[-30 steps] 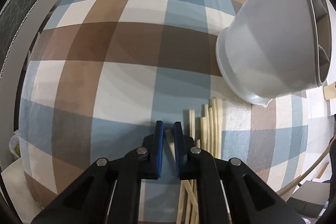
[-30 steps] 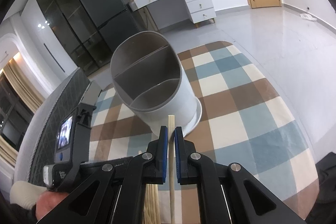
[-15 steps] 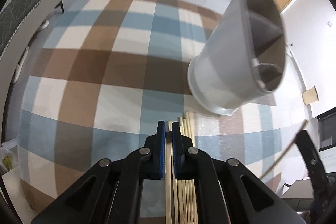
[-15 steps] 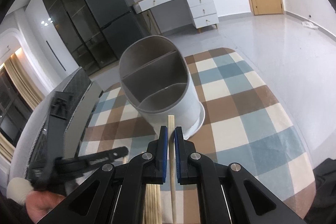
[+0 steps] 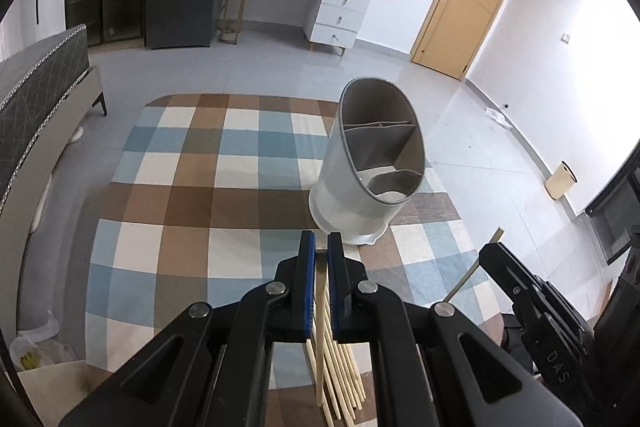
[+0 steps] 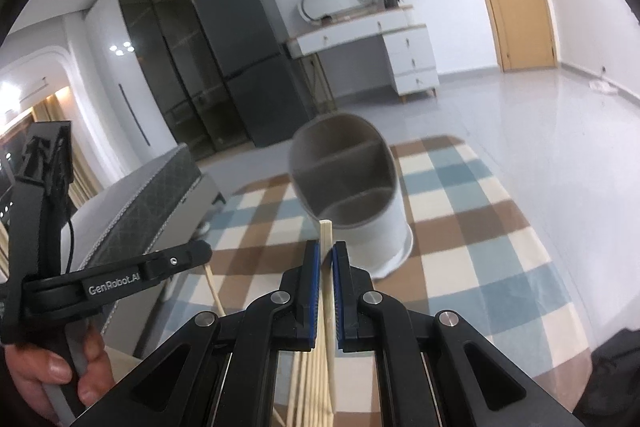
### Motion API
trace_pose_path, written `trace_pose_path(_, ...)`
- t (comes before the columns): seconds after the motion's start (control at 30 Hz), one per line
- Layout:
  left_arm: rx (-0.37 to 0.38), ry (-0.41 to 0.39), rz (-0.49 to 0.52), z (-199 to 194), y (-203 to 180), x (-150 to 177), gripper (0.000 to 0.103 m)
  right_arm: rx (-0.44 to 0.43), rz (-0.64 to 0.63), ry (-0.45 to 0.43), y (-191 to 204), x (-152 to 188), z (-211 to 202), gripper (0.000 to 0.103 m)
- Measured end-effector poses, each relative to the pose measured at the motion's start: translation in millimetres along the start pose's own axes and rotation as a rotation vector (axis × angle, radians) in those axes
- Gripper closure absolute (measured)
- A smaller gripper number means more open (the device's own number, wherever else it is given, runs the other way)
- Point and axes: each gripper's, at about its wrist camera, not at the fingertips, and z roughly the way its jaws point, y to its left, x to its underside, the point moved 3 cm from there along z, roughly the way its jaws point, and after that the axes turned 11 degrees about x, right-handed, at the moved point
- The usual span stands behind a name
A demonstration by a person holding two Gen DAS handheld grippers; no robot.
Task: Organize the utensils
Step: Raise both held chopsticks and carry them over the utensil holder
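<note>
Checked rug — pale wooden chopsticks, grey-white divided holder.

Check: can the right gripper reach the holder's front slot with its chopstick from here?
Probably yes. The right gripper is shut on a chopstick whose tip points at the holder; the compartments look empty, and nothing stands between them.
</note>
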Motion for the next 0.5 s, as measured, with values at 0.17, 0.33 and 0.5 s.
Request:
trace_pose_path(0.17,0.011,-0.008,0.023,-6,0,-10,0.102,-0.009,-0.032,-0.067,9,-4,-19,0.097)
trace_pose_path(0.33,0.023,-0.016,0.06,-16,-10,-21,0.102,-0.008,-0.047,-0.101,13,-11,-30,0.097)
trace_pose_path(0.5,0.045,-0.035,0.082,-26,-21,-38,0.102,-0.014,-0.05,-0.13,15,-27,-39,0.097)
